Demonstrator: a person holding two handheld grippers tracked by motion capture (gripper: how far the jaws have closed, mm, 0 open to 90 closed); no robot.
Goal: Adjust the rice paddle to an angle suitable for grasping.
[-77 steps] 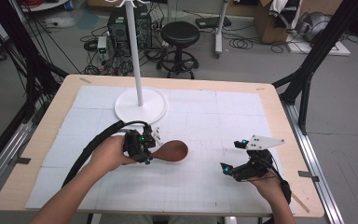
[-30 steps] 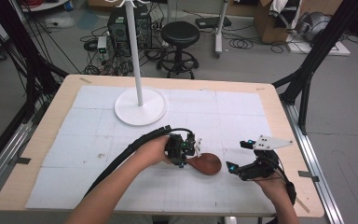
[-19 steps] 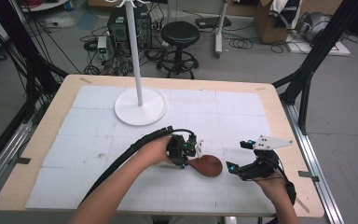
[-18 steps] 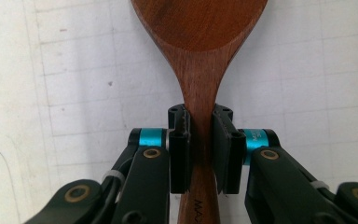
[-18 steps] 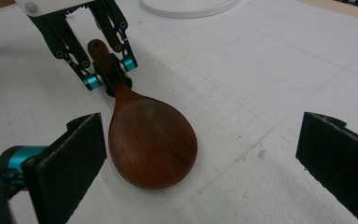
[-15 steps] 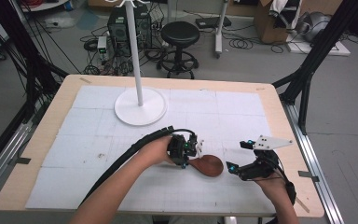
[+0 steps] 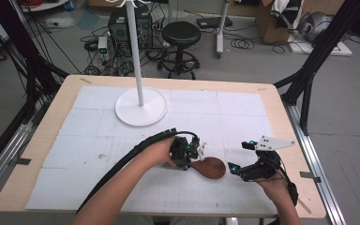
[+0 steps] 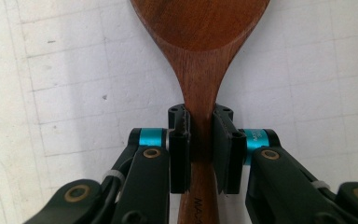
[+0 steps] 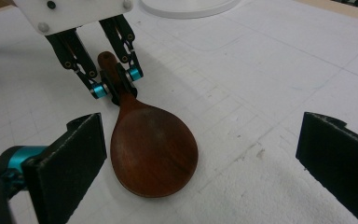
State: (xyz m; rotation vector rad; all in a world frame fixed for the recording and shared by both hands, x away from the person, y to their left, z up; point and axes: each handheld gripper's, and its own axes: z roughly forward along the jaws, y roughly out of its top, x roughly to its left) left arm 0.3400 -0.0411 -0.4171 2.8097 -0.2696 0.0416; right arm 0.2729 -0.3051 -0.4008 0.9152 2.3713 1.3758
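Spoon (image 7: 209, 167) lies left-right on the desk (image 7: 243, 108), handle gripped by left gripper (image 7: 191, 155) fingers, bowl toward the open right gripper (image 7: 236, 157).

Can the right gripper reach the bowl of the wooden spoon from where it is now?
Probably yes. The right gripper stands open facing the wooden spoon, and nothing lies between them. The left gripper clamps only the handle, so the bowl stays free.
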